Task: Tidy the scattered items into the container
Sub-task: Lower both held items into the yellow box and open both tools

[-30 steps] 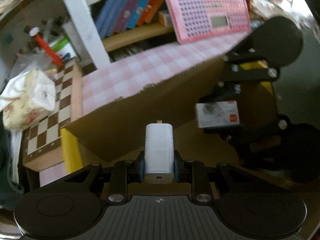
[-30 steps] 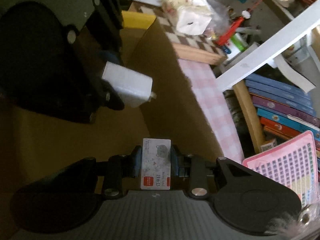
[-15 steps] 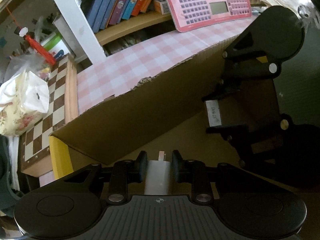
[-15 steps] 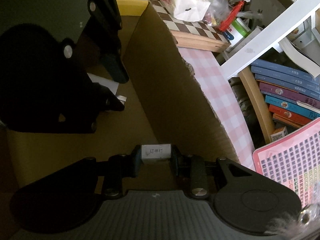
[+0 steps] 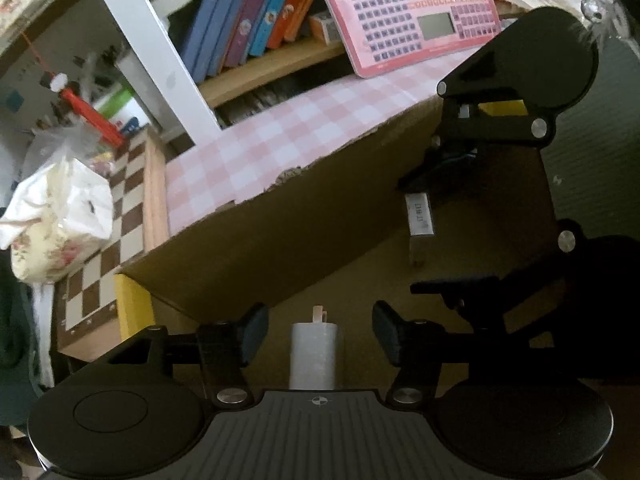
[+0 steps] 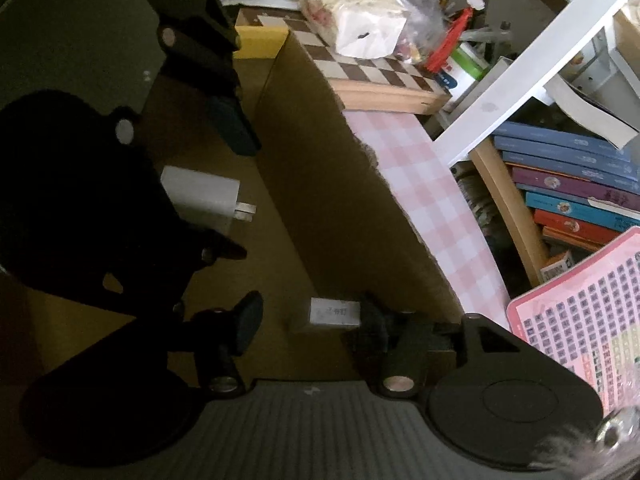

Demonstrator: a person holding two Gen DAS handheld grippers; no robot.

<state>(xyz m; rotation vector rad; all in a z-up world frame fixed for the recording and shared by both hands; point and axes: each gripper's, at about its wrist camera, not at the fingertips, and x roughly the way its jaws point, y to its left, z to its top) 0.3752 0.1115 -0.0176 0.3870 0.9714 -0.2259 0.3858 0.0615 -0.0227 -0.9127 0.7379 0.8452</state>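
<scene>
Inside the cardboard box (image 5: 280, 236), my left tongs (image 5: 320, 336) stand apart, their jaws having just been opening, and the white charger (image 5: 313, 354) lies loose between them on the box floor, touching neither pad, its prongs pointing toward the far wall. To the right, my right tongs (image 6: 308, 320) are also apart after just opening; the small staple box (image 6: 335, 312) sits on the box floor between them, hard against the right-hand finger (image 6: 370, 322) and clear of the left one, though I cannot tell if it touches. Beyond the far wall lie a pink checked cloth (image 5: 288, 136), a chessboard (image 5: 96, 264) with a tissue pack (image 5: 60, 216) at the left, and books (image 5: 256, 12) and a pink keyboard toy (image 5: 408, 8) at the right.
</scene>
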